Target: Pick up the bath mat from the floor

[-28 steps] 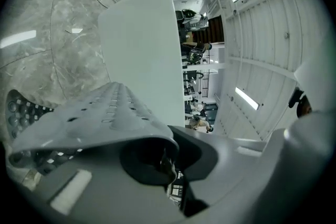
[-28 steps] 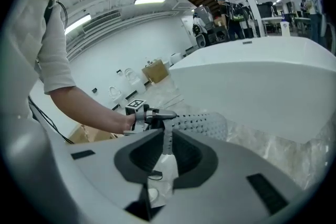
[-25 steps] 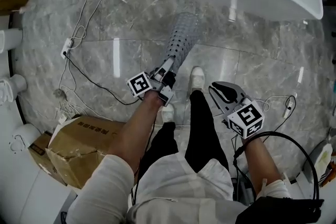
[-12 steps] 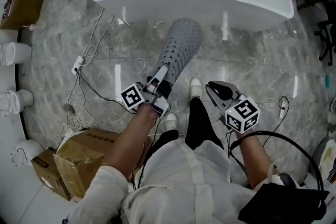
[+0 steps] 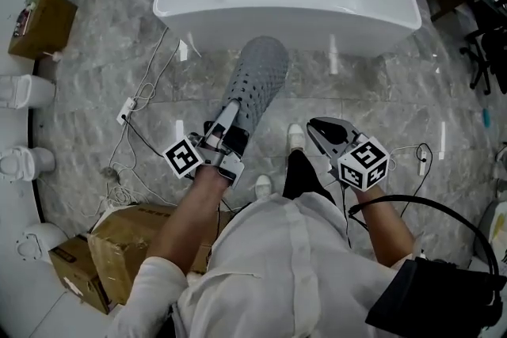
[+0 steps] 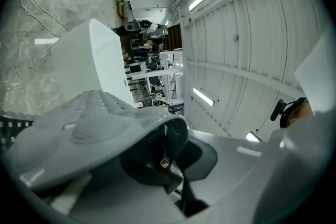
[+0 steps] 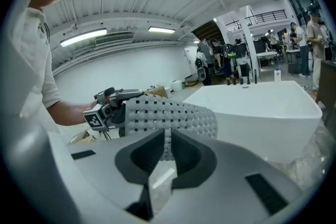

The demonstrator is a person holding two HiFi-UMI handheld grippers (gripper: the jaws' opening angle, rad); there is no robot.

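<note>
Head view: left gripper [image 5: 228, 116] pinches edge of bath mat [image 5: 258, 75] near bathtub [image 5: 238, 10]; right gripper [image 5: 318, 131] closed, empty

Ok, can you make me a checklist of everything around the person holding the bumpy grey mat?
Surface: grey marble floor, glossy with light reflections.
Job's things: grey bath mat with holes, held up off the floor, pointing toward the white bathtub.
Clutter: cardboard boxes at lower left, another box at upper left.
Grippers: left gripper shut on the bath mat; right gripper shut, empty.
Cables: white cables and a power strip on the floor at left; black cable by the right arm.
Surroundings: white fixtures along the left edge; dark furniture at right.
</note>
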